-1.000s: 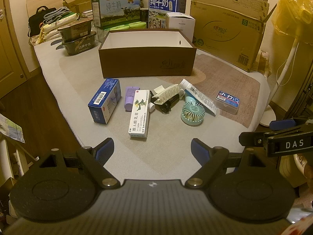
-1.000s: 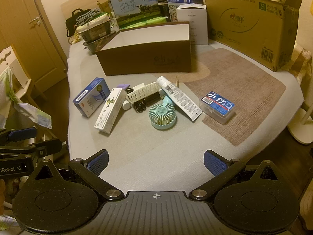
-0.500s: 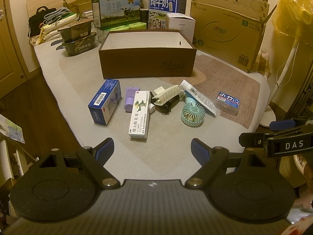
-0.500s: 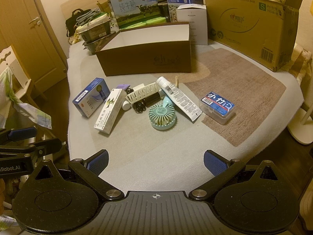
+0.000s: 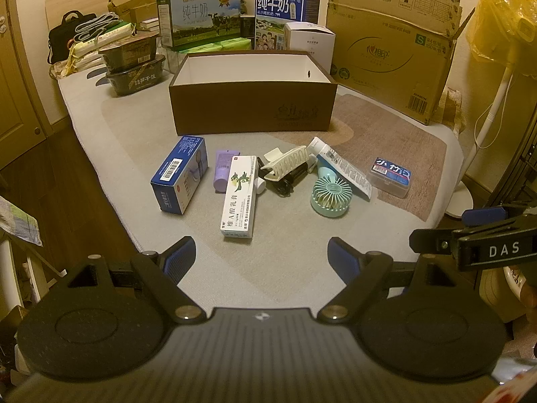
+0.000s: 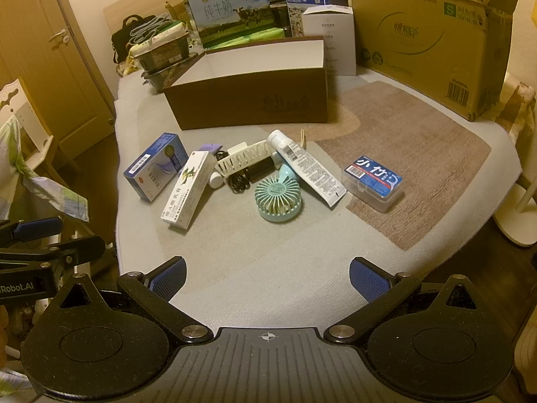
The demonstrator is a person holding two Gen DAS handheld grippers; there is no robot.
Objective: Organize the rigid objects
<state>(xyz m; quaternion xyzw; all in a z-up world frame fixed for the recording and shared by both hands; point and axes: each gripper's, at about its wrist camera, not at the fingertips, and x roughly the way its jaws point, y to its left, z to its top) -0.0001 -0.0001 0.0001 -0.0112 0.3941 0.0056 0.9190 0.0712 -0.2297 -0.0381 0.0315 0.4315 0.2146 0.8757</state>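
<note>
Loose items lie on the mat in front of an open brown box (image 5: pixel 251 110) (image 6: pixel 248 100): a blue carton (image 5: pixel 179 174) (image 6: pixel 156 166), a white ointment carton (image 5: pixel 240 196) (image 6: pixel 189 188), a purple tube (image 5: pixel 224 169), a cream hair claw (image 5: pixel 285 164) (image 6: pixel 243 161), a mint hand fan (image 5: pixel 330 193) (image 6: pixel 278 198), a white tube (image 5: pixel 344 166) (image 6: pixel 307 166) and a clear case with a blue label (image 5: pixel 391 176) (image 6: pixel 374 181). My left gripper (image 5: pixel 261 258) and right gripper (image 6: pixel 266 278) are both open and empty, near the mat's front edge.
Milk cartons (image 5: pixel 201 16), stacked food trays (image 5: pixel 134 63), a white box (image 5: pixel 310 38) and a large cardboard carton (image 5: pixel 392 43) stand behind the brown box. A floor fan stand (image 5: pixel 483 134) is at the right. The mat's left edge drops to the wooden floor (image 5: pixel 77 181).
The left wrist view has crept slightly forward toward the items. Both grippers stay open; nothing on the mat has moved.
</note>
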